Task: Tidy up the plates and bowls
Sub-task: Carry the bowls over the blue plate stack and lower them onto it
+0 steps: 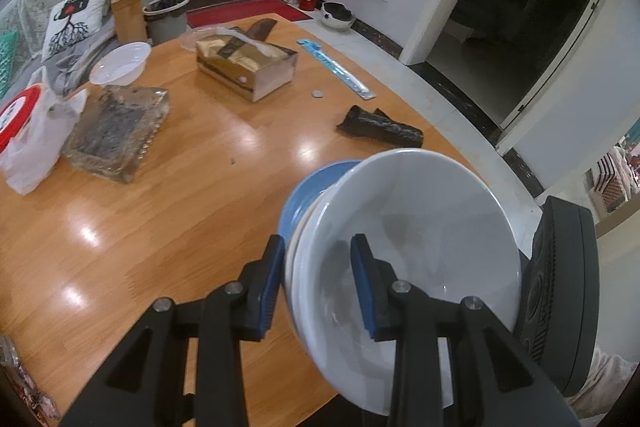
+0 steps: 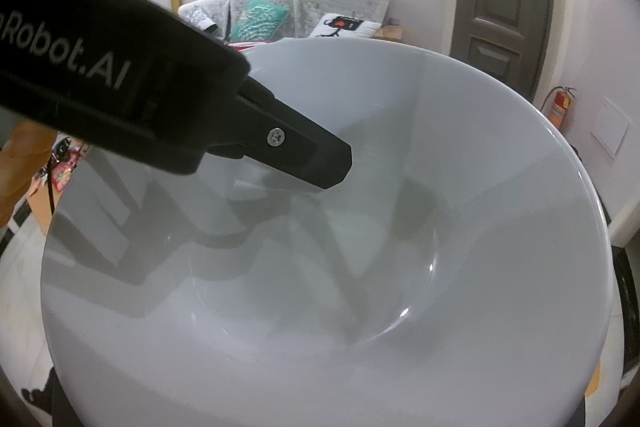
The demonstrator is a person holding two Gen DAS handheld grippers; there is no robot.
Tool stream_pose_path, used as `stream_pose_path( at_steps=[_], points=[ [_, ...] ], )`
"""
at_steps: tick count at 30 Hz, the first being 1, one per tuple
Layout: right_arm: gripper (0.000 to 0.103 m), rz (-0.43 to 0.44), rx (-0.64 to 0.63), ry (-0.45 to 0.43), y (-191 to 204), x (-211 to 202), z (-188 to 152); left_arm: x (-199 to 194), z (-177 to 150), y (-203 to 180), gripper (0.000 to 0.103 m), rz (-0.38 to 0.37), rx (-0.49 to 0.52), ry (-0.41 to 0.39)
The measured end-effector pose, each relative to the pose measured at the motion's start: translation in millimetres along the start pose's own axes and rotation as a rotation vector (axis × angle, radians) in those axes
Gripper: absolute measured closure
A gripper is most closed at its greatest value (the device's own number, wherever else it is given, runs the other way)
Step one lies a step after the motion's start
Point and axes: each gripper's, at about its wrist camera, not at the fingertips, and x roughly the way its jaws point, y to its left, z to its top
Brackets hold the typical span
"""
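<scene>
White bowl (image 1: 420, 227), stacked over a blue plate (image 1: 298, 203) above the wooden table (image 1: 160, 227), clamped at its rim by left gripper (image 1: 320, 283) for carrying; right claw's state cannot be told.

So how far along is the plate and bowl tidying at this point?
Stacking looks done: a white bowl sits nested on a white dish and a blue plate. In hand: the left gripper clamps the stack's rim, lifted and tilted above the wooden table; the right gripper's own fingers are hidden. Left: setting the stack down, and perhaps the clear plastic bowl across the table.
</scene>
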Motion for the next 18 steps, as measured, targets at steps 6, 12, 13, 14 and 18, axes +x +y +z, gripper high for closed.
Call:
stream_pose_path(
  at_steps=[6, 12, 13, 14, 18],
  points=[
    [0.001, -0.016, 0.019, 0.025, -18, -7, -9, 17, 9, -15, 0.074, -0.027, 0.003, 0.013],
    [0.001, -0.025, 0.029, 0.049, -26, -8, -12, 33, 15, -22, 0.074, -0.051, -0.004, 0.027],
    [0.001, -0.025, 0.031, 0.053, -21, -8, -11, 34, 15, -22, 0.074, -0.054, -0.006, 0.029],
    [0.001, -0.026, 0.031, 0.060, -18, -4, -8, 37, 16, -22, 0.074, -0.058, -0.008, 0.033],
    [0.001, -0.026, 0.038, 0.078, -21, -5, -3, 46, 18, -24, 0.074, -0.070, -0.016, 0.042]
  ],
)
